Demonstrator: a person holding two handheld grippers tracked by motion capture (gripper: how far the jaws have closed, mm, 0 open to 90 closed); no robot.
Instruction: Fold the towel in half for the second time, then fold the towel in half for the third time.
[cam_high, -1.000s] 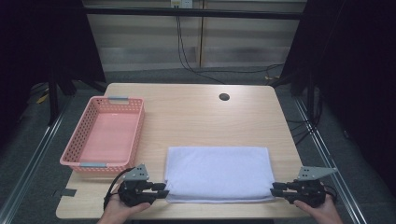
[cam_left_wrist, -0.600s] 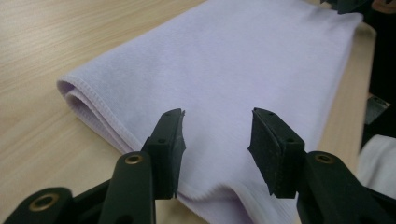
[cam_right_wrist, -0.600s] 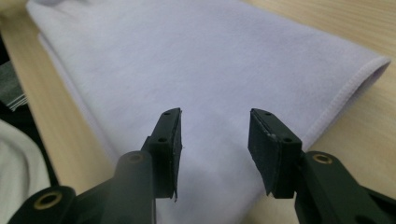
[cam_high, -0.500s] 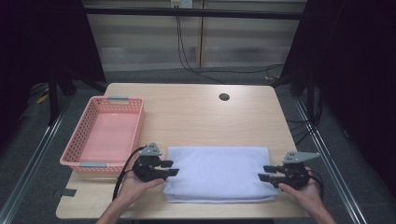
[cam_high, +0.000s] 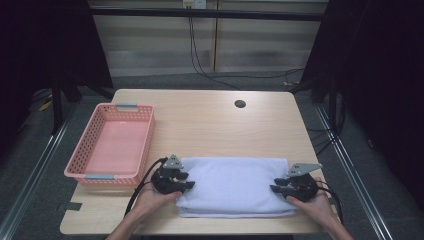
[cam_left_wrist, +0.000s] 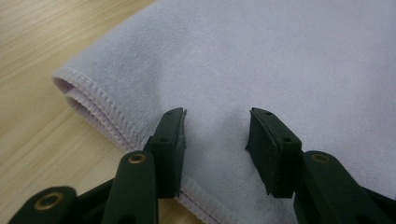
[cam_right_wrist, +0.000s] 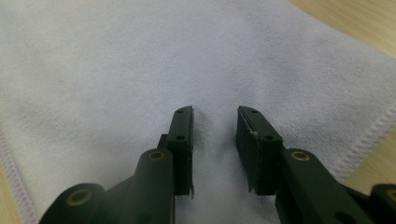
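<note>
my left claw (cam_high: 186, 181) and right claw (cam_high: 276, 187) sat at opposite ends of the folded white towel (cam_high: 232, 185) near the table's (cam_high: 210, 120) front edge, the left's jaws apart, the right's just narrowing, gripping nothing.

From my remote seat I look down on a light wooden table (cam_high: 210, 125) with a small round hole (cam_high: 240, 104) near its far edge. Grey floor (cam_high: 30, 165) surrounds it, dark curtains (cam_high: 380, 75) flank both sides, and black cables (cam_high: 197, 55) hang against the pale back wall (cam_high: 260, 45).
</note>
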